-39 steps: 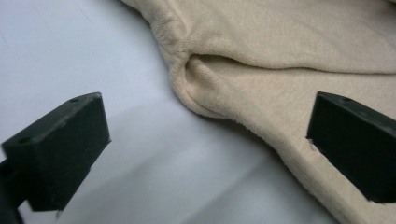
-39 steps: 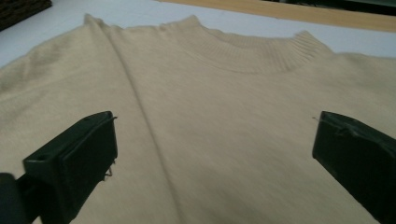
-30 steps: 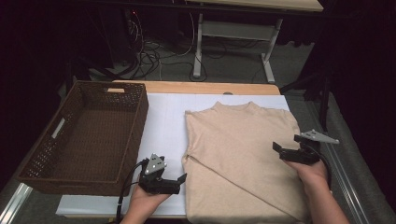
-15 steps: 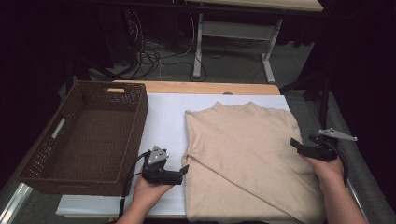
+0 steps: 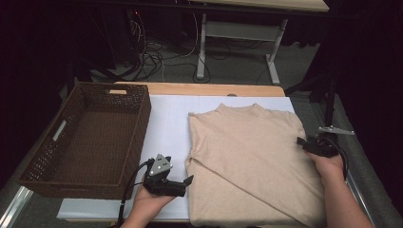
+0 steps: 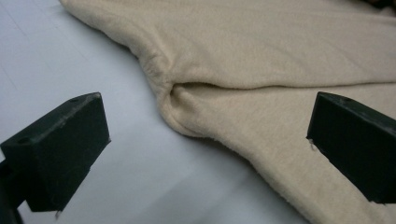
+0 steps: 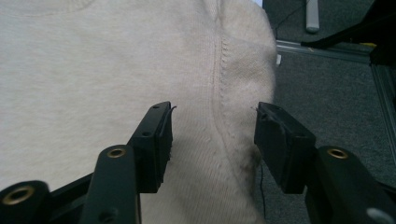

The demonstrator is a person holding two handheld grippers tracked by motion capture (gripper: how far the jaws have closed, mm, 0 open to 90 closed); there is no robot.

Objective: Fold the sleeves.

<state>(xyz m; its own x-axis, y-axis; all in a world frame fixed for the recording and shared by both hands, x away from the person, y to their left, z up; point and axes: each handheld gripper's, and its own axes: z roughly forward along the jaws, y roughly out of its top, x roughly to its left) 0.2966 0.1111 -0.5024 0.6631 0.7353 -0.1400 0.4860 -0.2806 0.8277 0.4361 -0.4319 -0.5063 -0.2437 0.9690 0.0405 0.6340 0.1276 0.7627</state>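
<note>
Early in folding: beige knitted sweater (image 5: 252, 166) flat at table's right half, sleeves tucked in, empty brown wicker basket (image 5: 85, 137) at left edge; right gripper (image 7: 212, 135) jaws just closing around sweater's right edge, not pinching yet; left gripper (image 6: 205, 140) wide open, holding nothing, beside left edge fold.

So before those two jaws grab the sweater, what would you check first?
1. Sweater lies flat on the white table cover: ok.
2. Left gripper jaws wide open beside the sweater's left edge: ok.
3. Right gripper at the right edge; its jaws have just been closing, with the side seam between them: ok.
4. Right pads pressing on the fabric: cannot tell.
5. Left jaws around the folded edge: not ok, still short of it.
6. Basket empty and waiting: ok.
</note>
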